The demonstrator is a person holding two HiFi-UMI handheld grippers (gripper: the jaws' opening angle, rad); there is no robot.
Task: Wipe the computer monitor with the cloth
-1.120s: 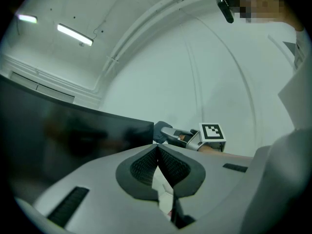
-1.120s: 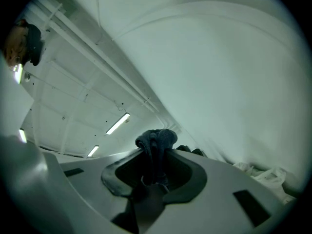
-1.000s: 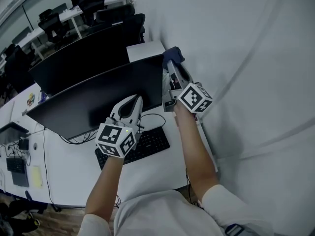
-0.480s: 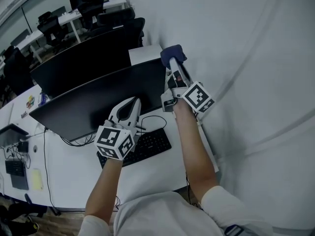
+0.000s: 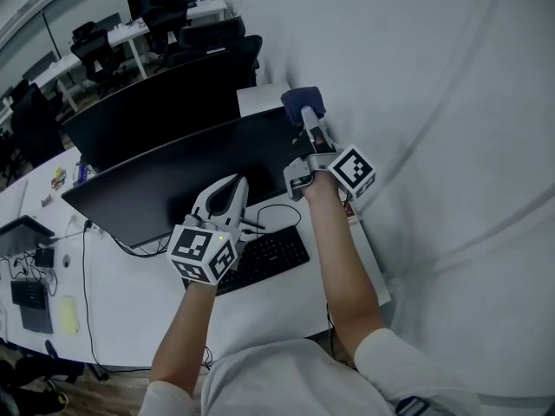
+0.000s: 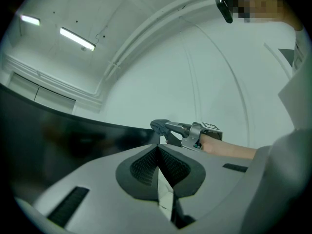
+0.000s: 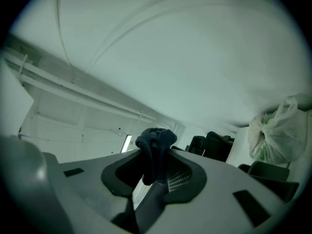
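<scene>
Desk (image 5: 130, 302) is cut off at 9 o'clock. Monitor (image 5: 173, 189) has its long axis running 8 to 2 o'clock in the head view, screen facing us, with its lower edge partly behind the left gripper (image 5: 236, 183). We see those jaws pressed together with nothing in them. Keyboard (image 5: 260, 263) is half hidden under that gripper's cube. Right gripper (image 5: 305, 111) points to 12 o'clock and clamps the bunched dark cloth (image 5: 302, 100) at the monitor's upper right corner; we can't tell whether they touch.
</scene>
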